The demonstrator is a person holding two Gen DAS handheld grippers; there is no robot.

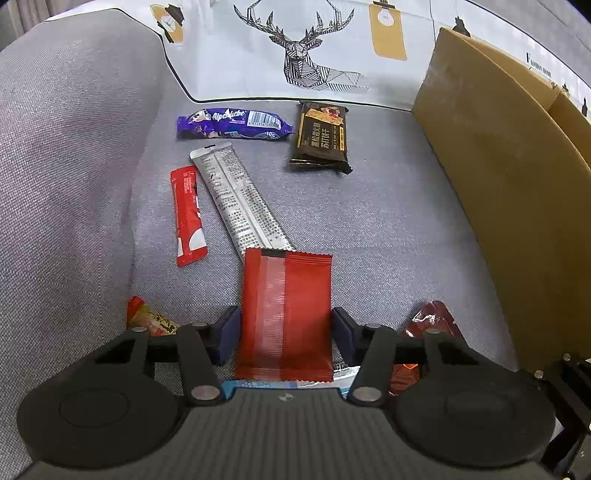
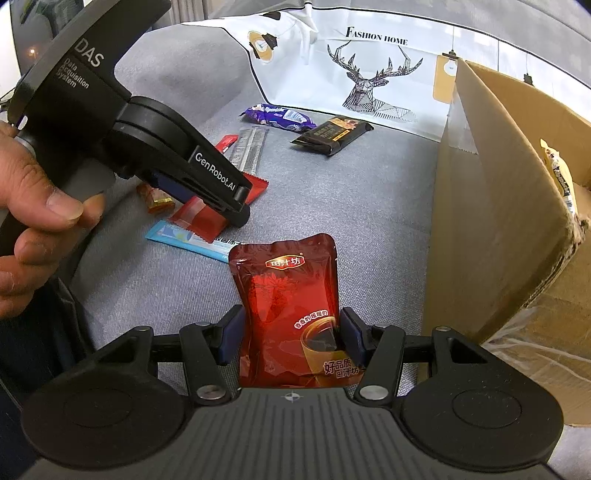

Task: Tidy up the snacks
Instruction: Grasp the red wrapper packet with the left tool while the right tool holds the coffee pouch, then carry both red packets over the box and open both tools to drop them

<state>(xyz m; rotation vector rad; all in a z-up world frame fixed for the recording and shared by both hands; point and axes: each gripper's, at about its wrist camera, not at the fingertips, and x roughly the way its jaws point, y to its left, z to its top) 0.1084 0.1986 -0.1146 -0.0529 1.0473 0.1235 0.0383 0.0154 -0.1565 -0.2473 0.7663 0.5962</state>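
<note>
Only rightward, hand, open cardboard box

Grey woven sofa seat, padded grey armrest at left, white cushion with black geometric deer print behind, soft even daylight, curtain folds beyond

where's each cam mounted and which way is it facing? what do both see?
Left wrist: on the left gripper, aimed down along its fingers at a red packet on the grey sofa; only its own fingers show.
Right wrist: on the right gripper, aimed down and forward at a red pouch; shows its fingers, plus the left gripper and the hand holding it.
Shared: purple candy pack, dark biscuit pack, silver sachet, cardboard box, deer-print cloth.
</note>
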